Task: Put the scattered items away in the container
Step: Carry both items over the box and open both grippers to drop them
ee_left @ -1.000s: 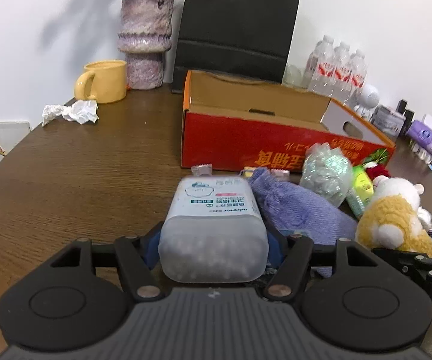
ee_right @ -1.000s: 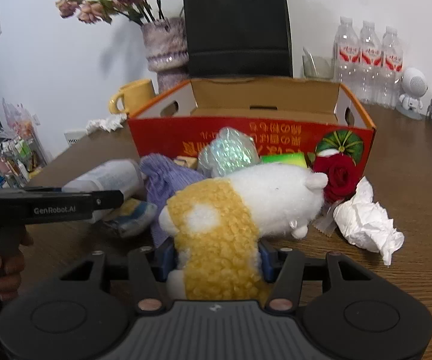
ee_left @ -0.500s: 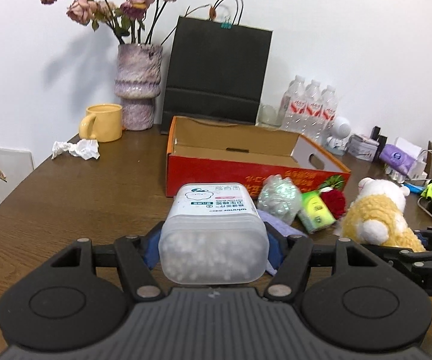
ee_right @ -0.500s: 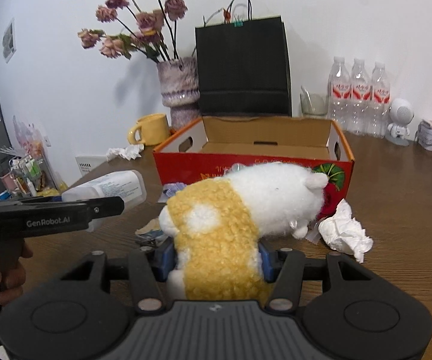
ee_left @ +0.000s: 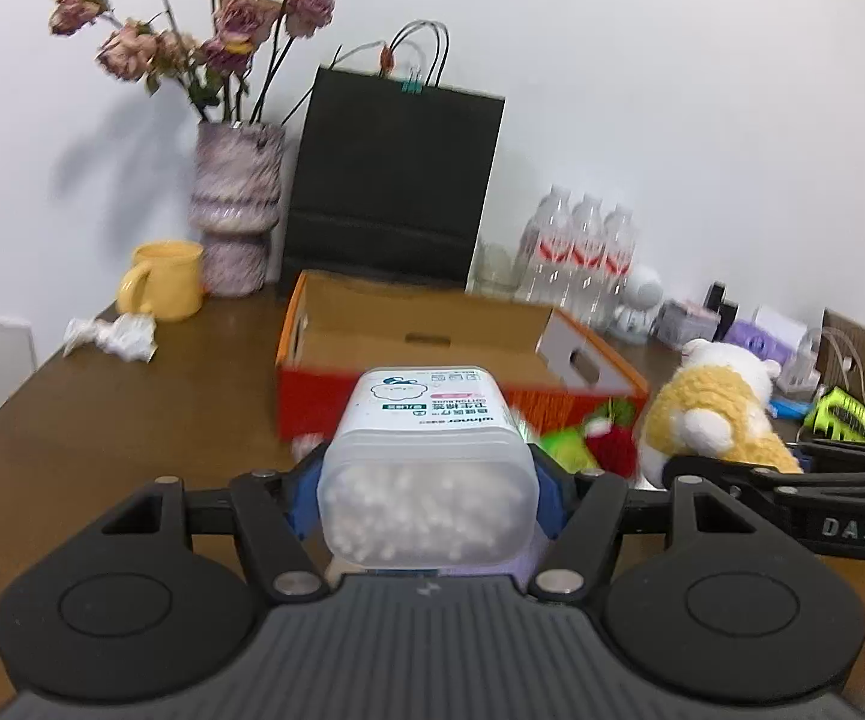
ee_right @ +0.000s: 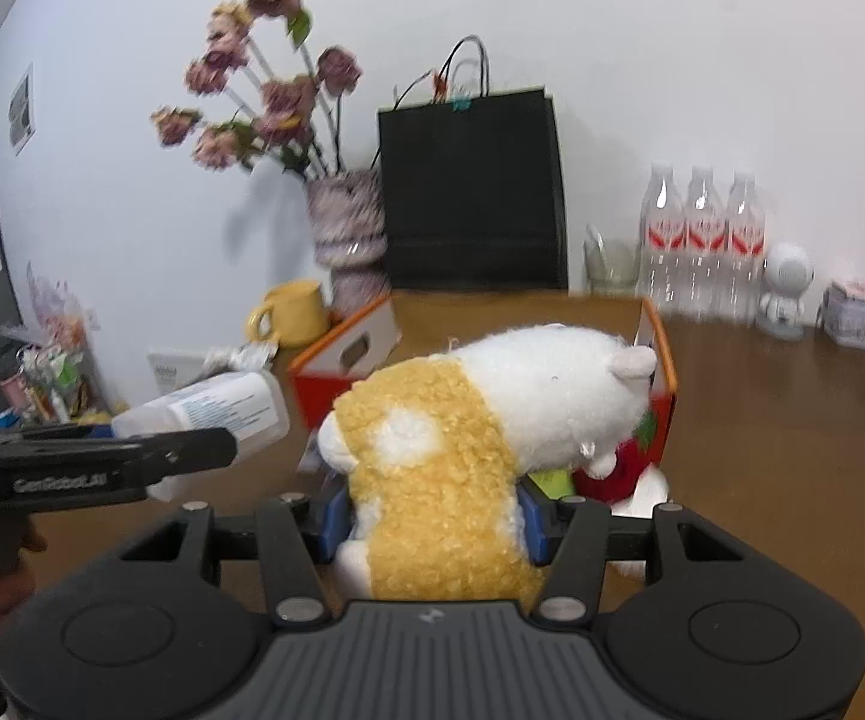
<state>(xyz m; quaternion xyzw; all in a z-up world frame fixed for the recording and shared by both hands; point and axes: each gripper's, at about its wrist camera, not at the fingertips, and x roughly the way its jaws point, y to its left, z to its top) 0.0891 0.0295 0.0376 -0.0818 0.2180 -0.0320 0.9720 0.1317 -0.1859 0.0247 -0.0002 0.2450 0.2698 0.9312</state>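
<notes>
Left gripper (ee_left: 429,501) clamped on a translucent plastic tub of white cotton buds (ee_left: 428,462); right gripper (ee_right: 432,516) clamped on a white-and-yellow plush toy (ee_right: 480,438) — both loads held above the brown wooden table (ee_left: 132,420). Beyond them lies the open red-and-orange cardboard box (ee_left: 432,330), with a red fabric rose (ee_left: 609,450) just before its front wall.

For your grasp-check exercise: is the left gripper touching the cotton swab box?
Touching. In the left wrist view, the left gripper has its blue pads pressed against both sides of the cotton swab box, holding it above the table.
</notes>
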